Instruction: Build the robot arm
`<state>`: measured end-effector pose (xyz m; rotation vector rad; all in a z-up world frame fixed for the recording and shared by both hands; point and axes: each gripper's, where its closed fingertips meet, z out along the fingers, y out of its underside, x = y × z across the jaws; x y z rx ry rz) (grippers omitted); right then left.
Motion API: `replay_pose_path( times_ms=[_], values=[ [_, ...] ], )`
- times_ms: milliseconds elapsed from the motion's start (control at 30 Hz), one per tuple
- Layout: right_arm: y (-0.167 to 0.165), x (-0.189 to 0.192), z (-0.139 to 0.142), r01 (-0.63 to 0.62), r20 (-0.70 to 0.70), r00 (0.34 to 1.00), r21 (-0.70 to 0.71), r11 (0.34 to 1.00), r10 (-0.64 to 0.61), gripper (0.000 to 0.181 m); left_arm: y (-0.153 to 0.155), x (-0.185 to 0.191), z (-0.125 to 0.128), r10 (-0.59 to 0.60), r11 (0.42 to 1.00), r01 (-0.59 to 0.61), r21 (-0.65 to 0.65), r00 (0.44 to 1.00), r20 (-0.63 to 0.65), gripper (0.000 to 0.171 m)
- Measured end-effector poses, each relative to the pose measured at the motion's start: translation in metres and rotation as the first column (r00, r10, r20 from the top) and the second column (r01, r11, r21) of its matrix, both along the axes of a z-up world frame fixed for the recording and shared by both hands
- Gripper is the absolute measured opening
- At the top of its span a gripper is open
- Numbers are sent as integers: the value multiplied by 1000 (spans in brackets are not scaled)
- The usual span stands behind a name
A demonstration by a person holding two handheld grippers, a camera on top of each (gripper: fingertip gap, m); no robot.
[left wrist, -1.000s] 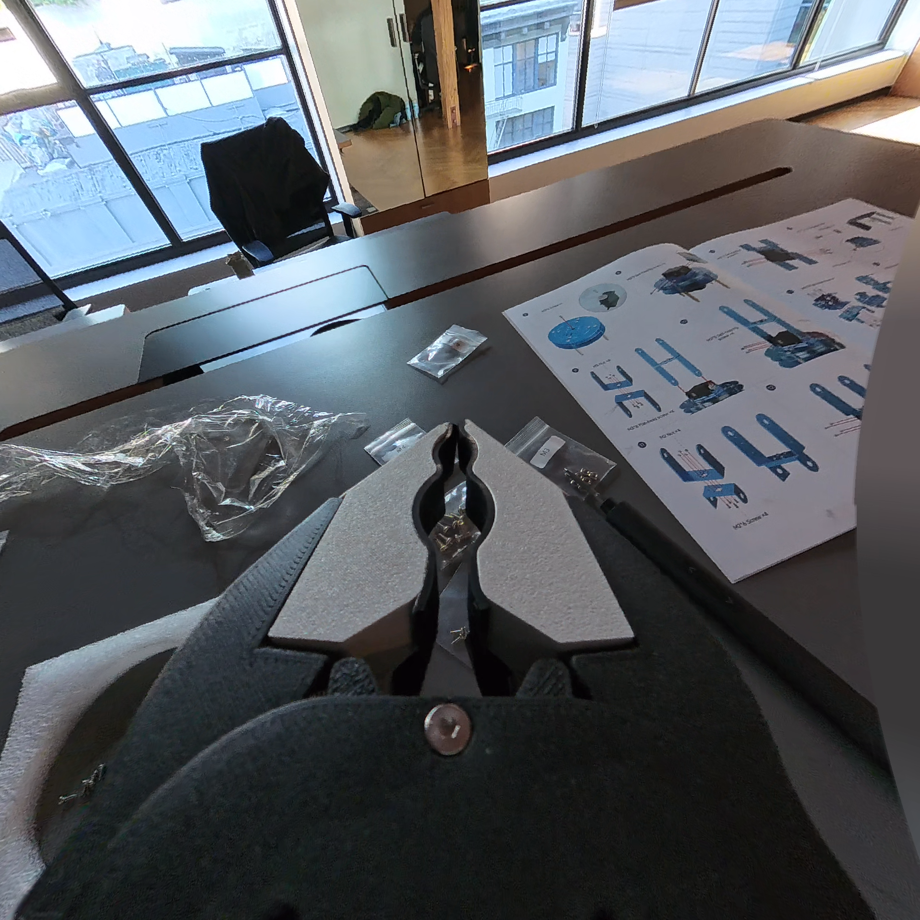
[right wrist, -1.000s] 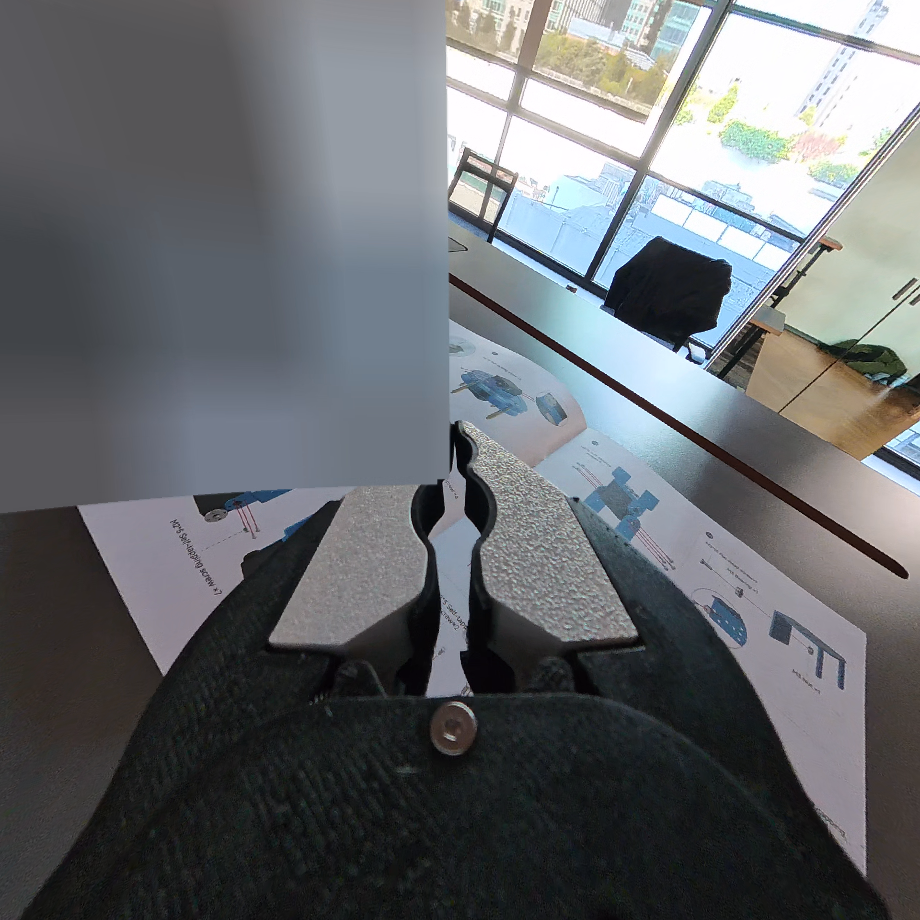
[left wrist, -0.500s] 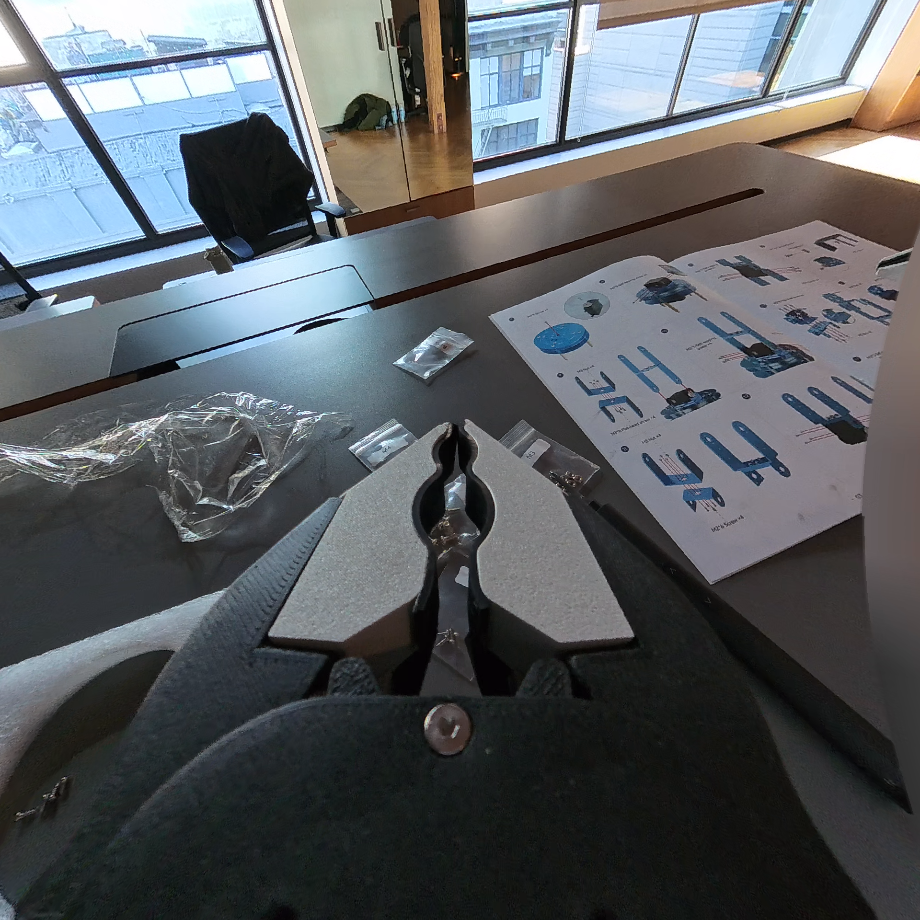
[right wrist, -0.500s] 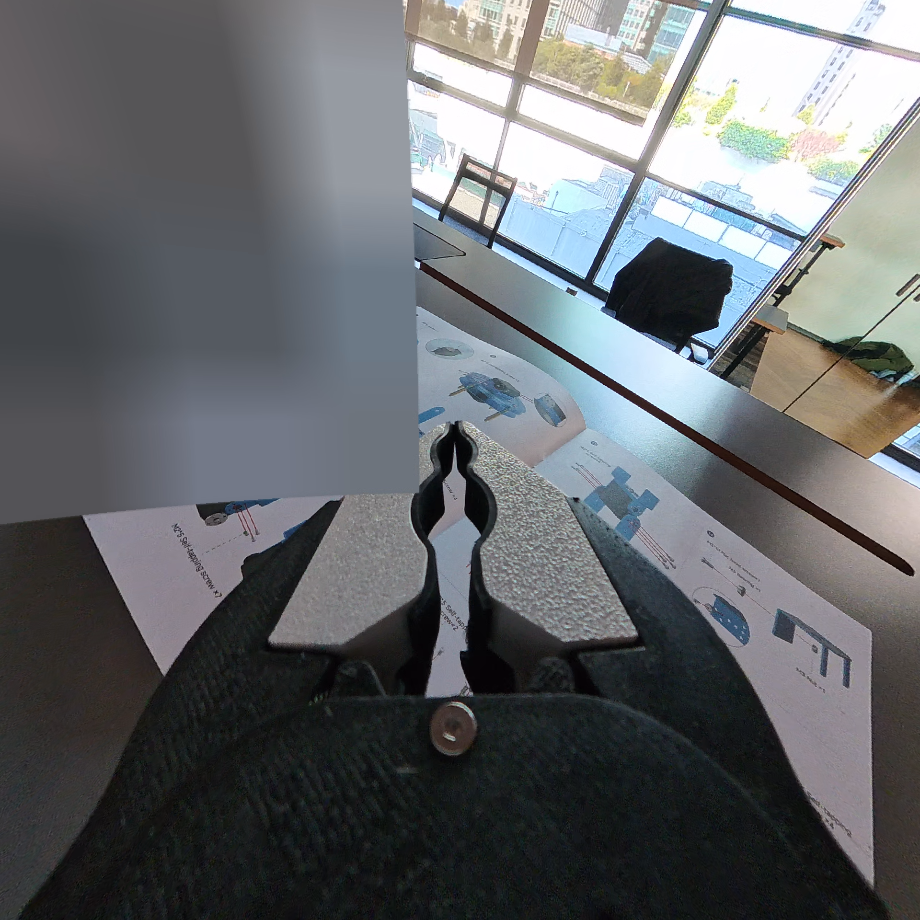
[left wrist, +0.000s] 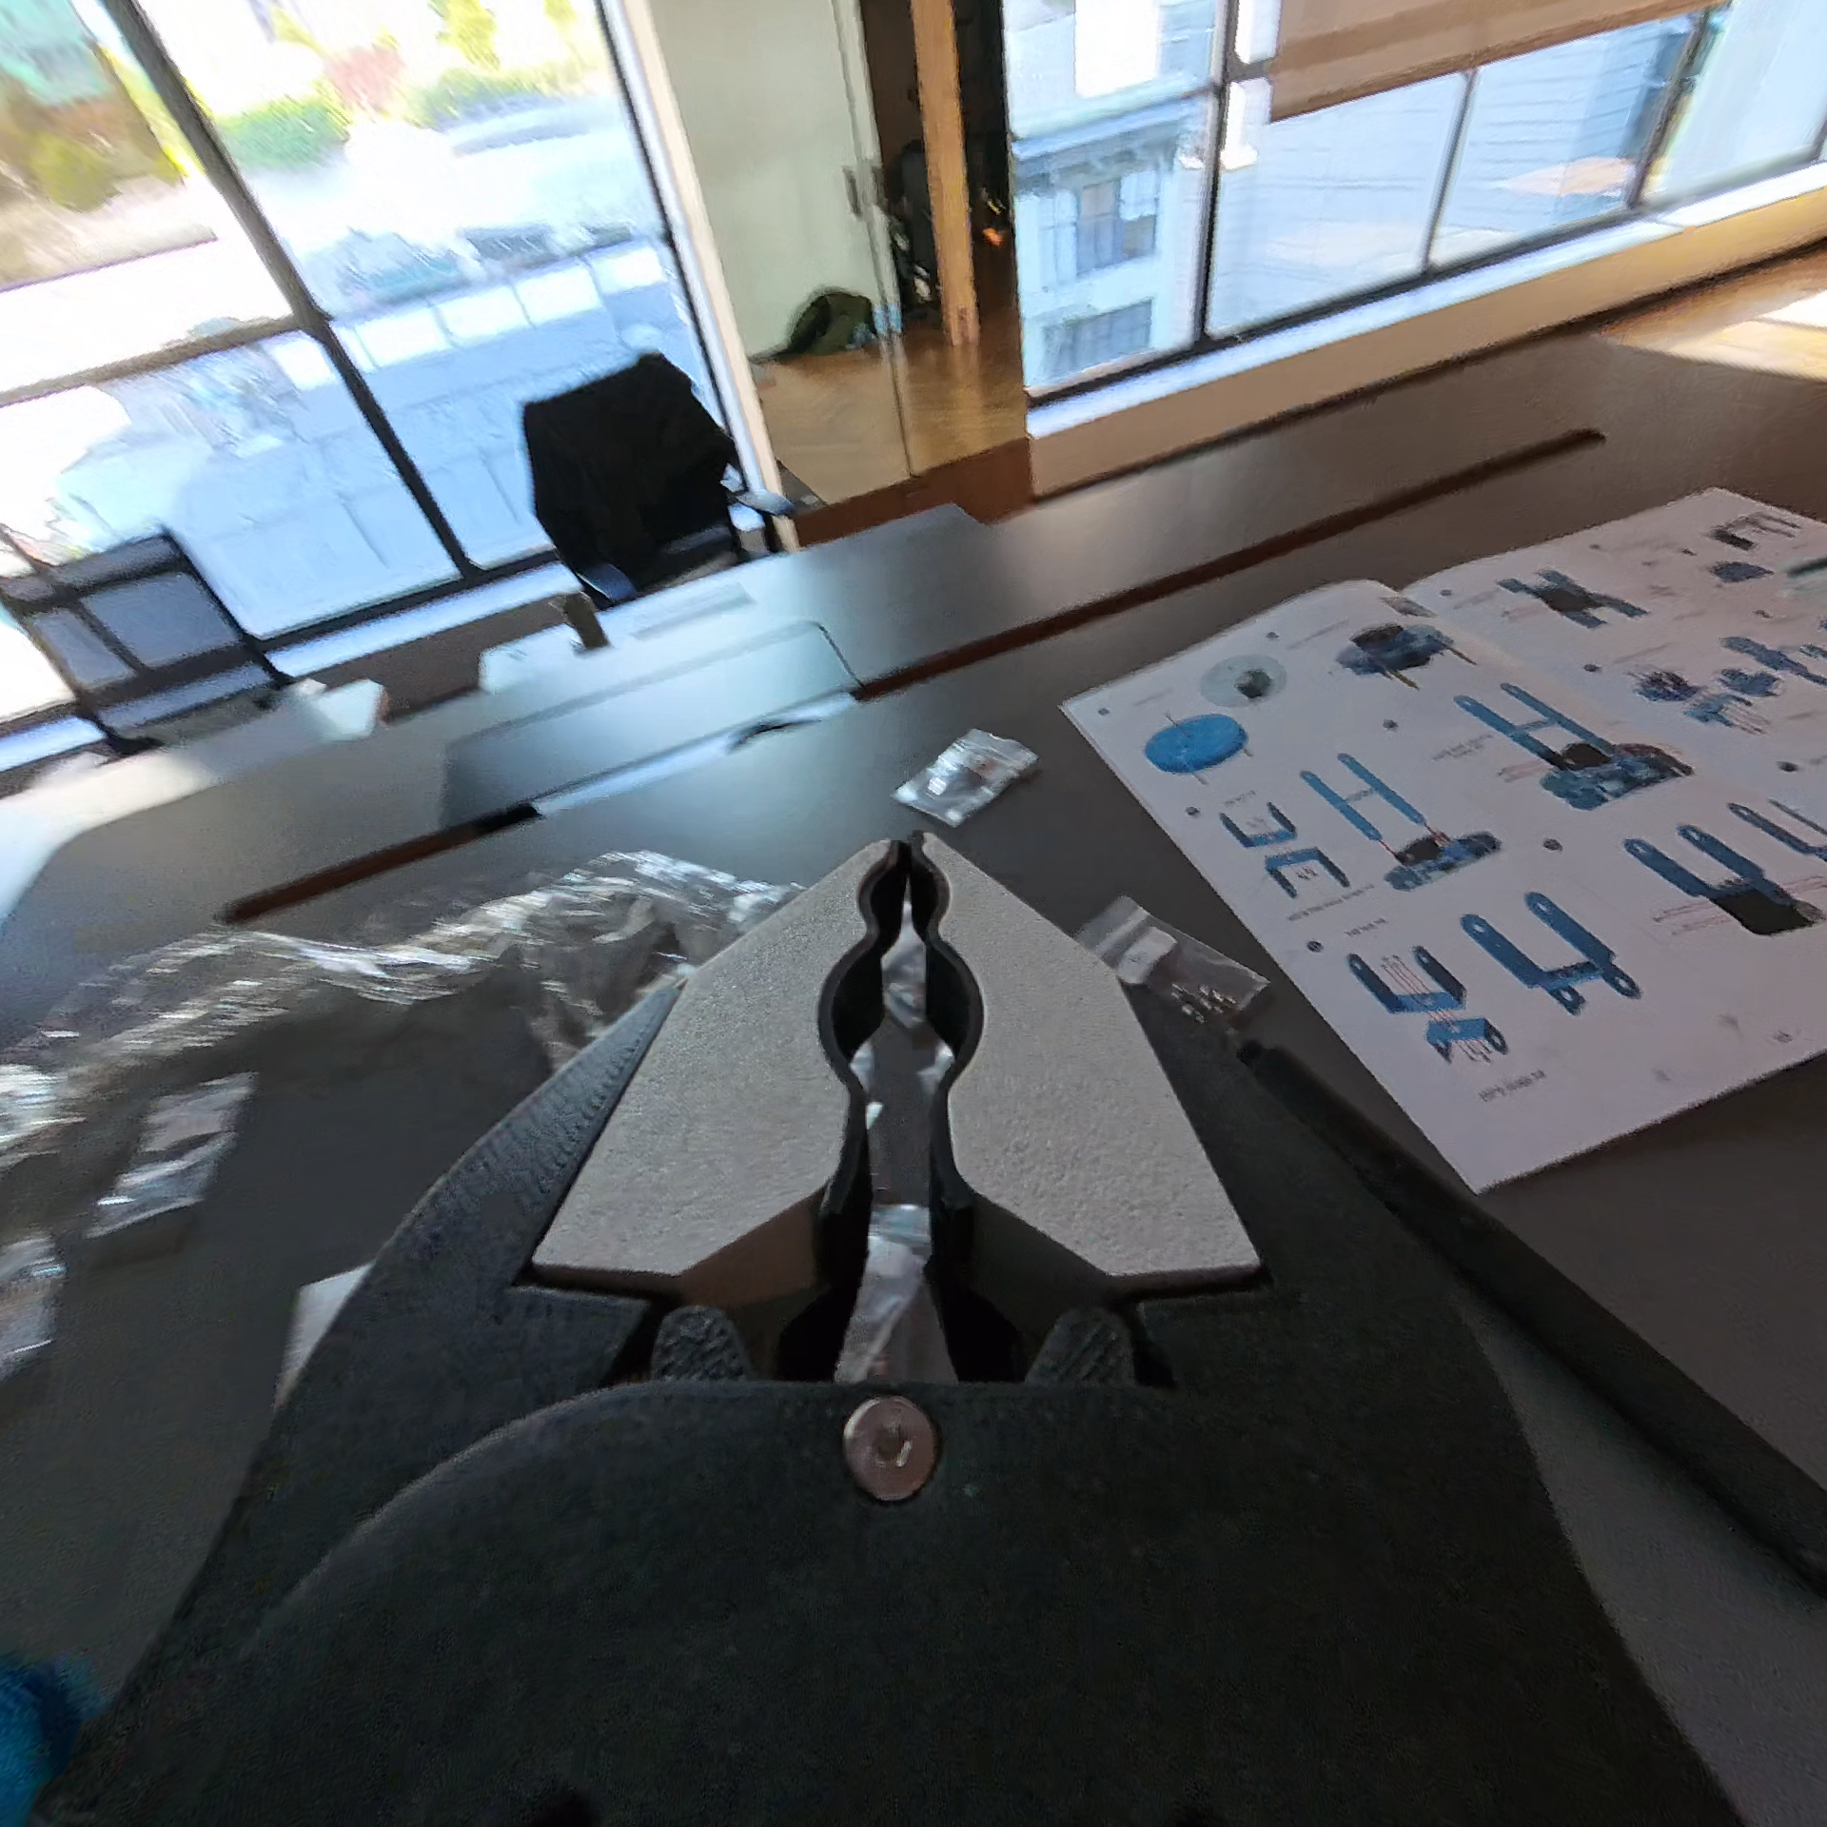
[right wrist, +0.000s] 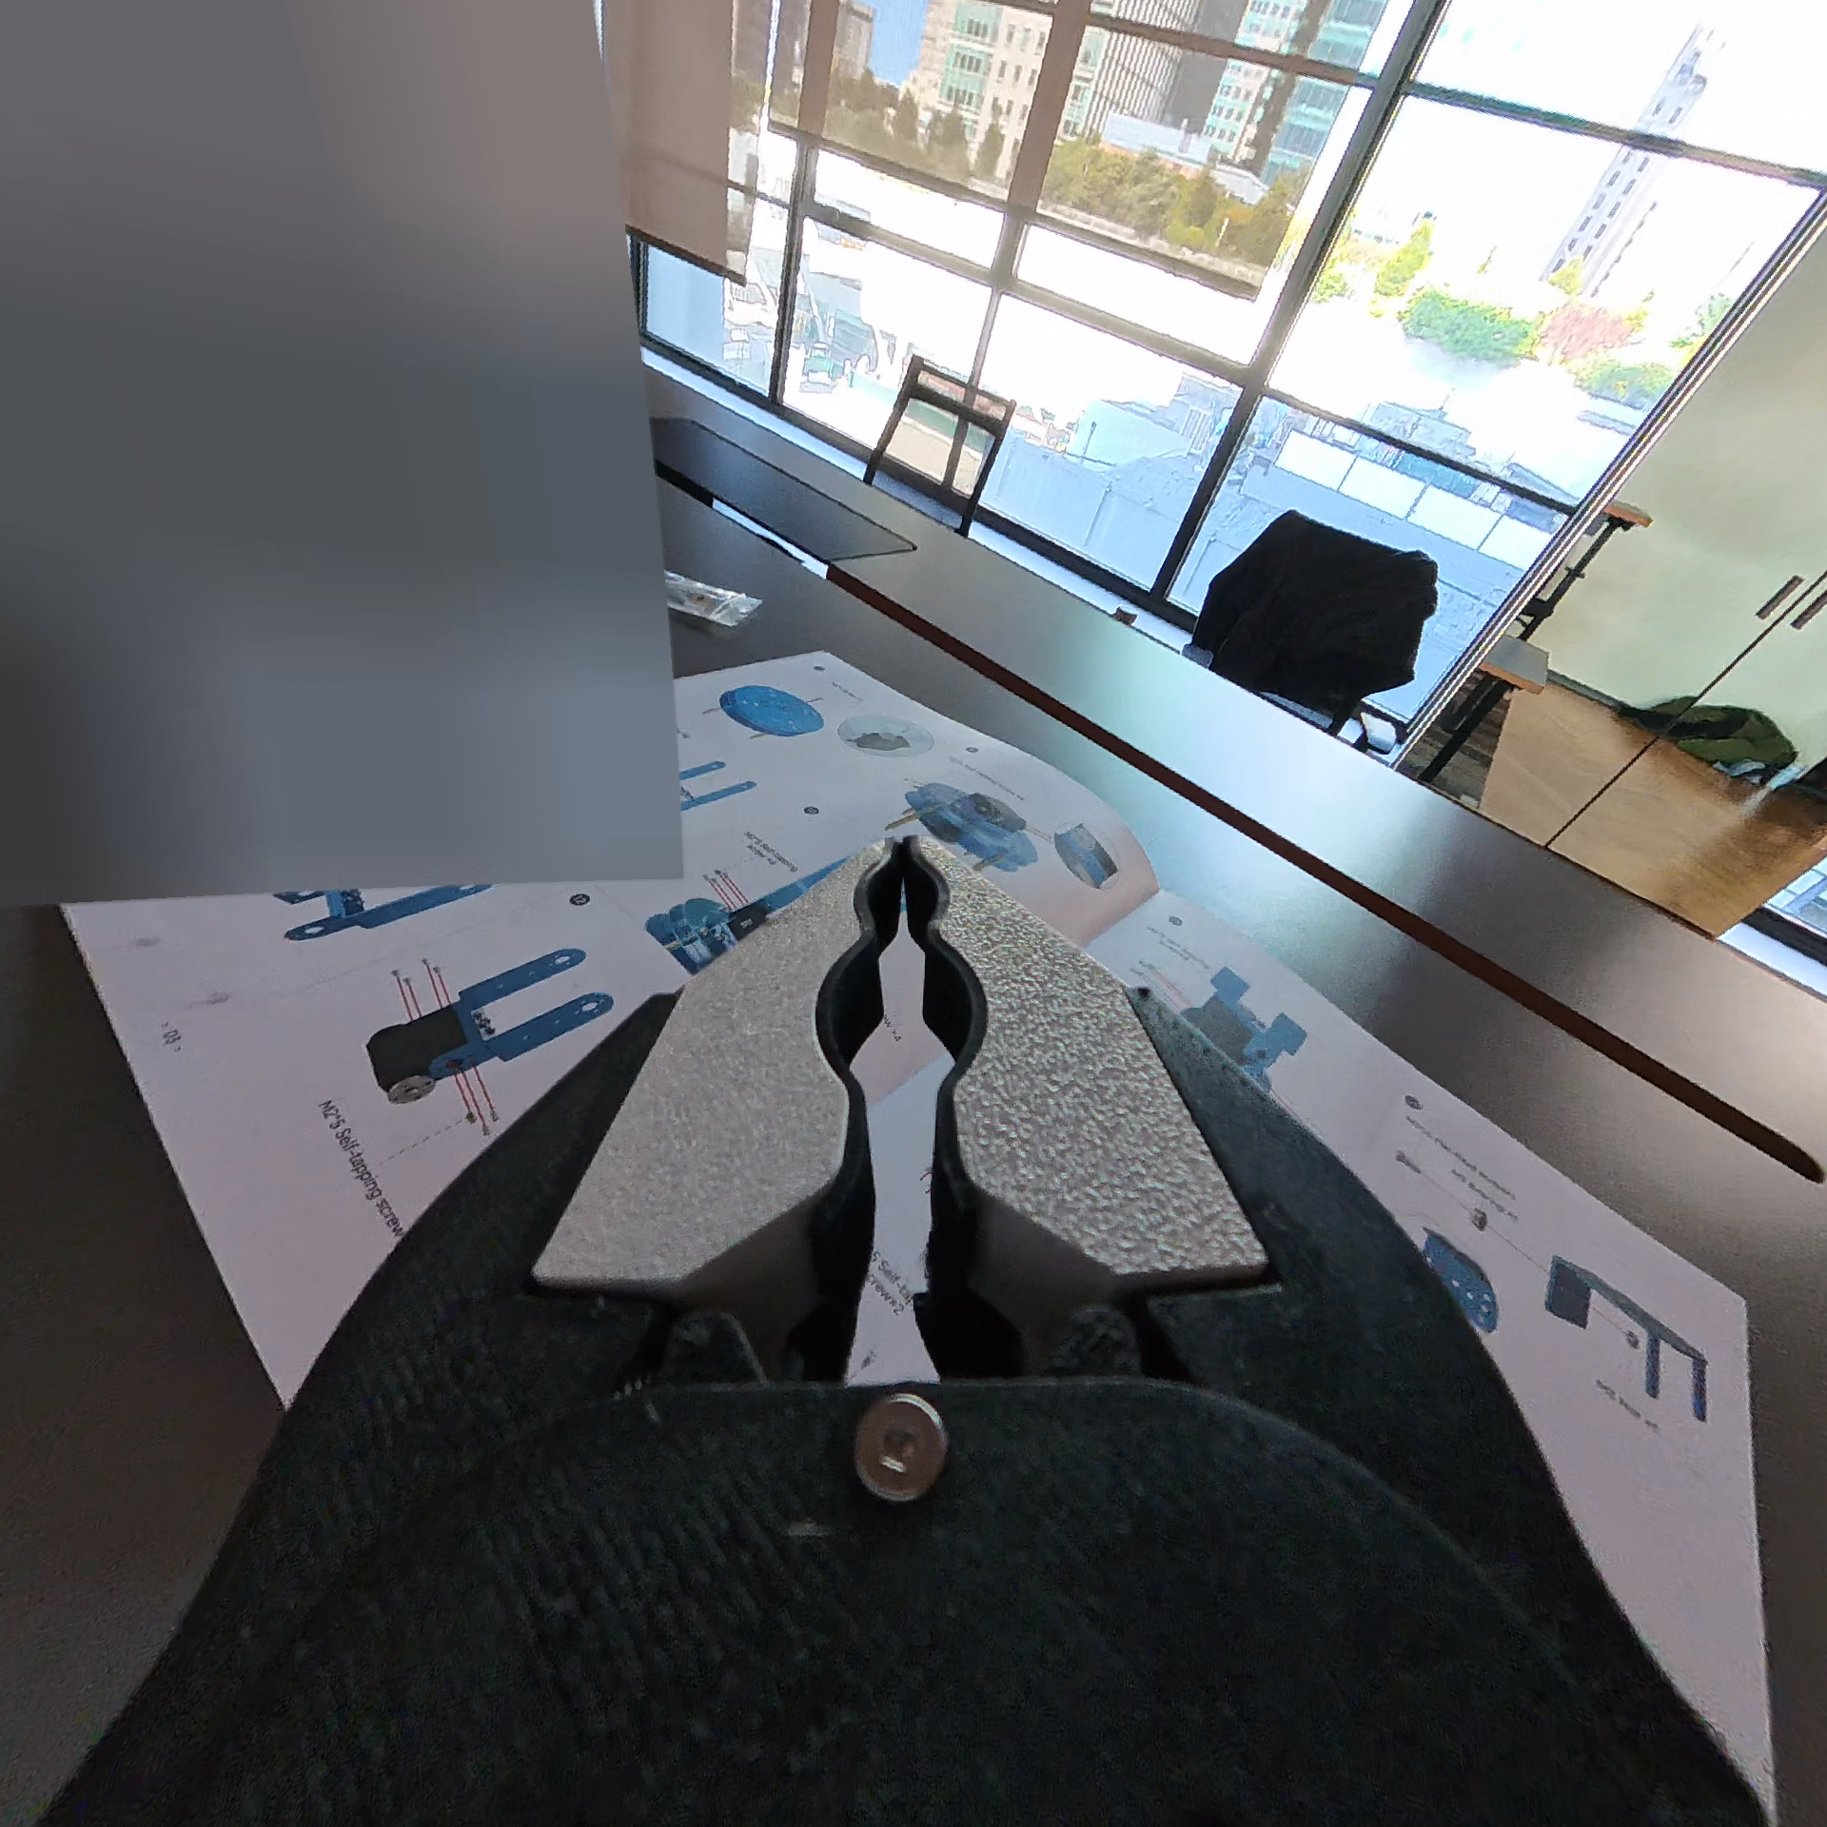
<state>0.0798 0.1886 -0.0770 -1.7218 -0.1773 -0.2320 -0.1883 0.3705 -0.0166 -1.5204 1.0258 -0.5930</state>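
Your left gripper has swung leftward over the dark table, so the crumpled clear plastic wrap now reaches under its fingers and the white foam piece has nearly left view. Your right gripper has shifted along the open white instruction booklet with blue diagrams, uncovering more of its left page and a small clear bag beyond the booklet.

Crumpled plastic wrap motion-blurred, cut off at left edge; instruction sheet cut off at right

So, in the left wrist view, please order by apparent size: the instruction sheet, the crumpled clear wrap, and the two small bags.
1. Instruction sheet.
2. Crumpled clear wrap, blurred, so its extent is unsure.
3. Small bag beside the sheet and farther small bag: alike; distance differs, so unranked.
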Motion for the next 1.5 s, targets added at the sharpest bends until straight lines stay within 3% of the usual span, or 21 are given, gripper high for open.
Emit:
replay_pose_path(
  times_ms=[100,167,233,333,400,467,500,600,667,800,933,1200,1367,1500],
  values=[
    [-4,-1,4,-3,21,1000,21,1000,2,0,-2,-74,58,177,974,-196,118,972,154,0],
    [-8,-11,4,-47,22,999,20,999,47,0,-7,-140,70,297,941,-315,120,943,147,0],
    [-12,-24,6,-104,31,994,30,994,103,0,-8,-202,44,405,914,-405,-2,913,-39,2],
    [-10,-39,5,-160,63,985,25,987,158,0,-14,-262,-14,402,850,-486,-202,847,-349,29],
    [-7,-44,-1,-173,89,981,-5,985,173,0,-11,-282,-38,370,838,-509,-198,796,-479,28],
    [-5,-49,-7,-194,85,977,-29,981,196,0,-4,-310,-57,348,812,-558,-170,697,-628,22],
    [-5,-50,-8,-198,83,976,-37,979,201,0,-2,-318,-66,309,800,-565,-203,677,-668,24],
    [-6,-50,-8,-201,78,976,-36,979,203,0,5,-324,-85,190,749,-551,-367,710,-679,28],
    [-7,-49,-8,-199,75,977,-33,979,201,0,3,-329,-102,99,696,-559,-452,697,-710,30],
    [-8,-48,-7,-191,87,977,-33,981,193,0,4,-334,-121,27,679,-571,-462,648,-761,31],
    [-9,-46,-7,-175,111,978,-32,984,177,0,12,-337,-128,27,716,-580,-389,579,-815,28],
    [-7,-43,-9,-164,117,979,-44,986,168,0,16,-333,-142,23,754,-571,-325,517,-856,11],
    [-6,-43,-11,-163,128,977,-56,985,169,0,15,-328,-140,35,785,-540,-304,528,-848,5],
    [-6,-44,-12,-175,140,973,-59,983,182,0,18,-329,-117,133,816,-540,-205,520,-844,3]
  ],
)
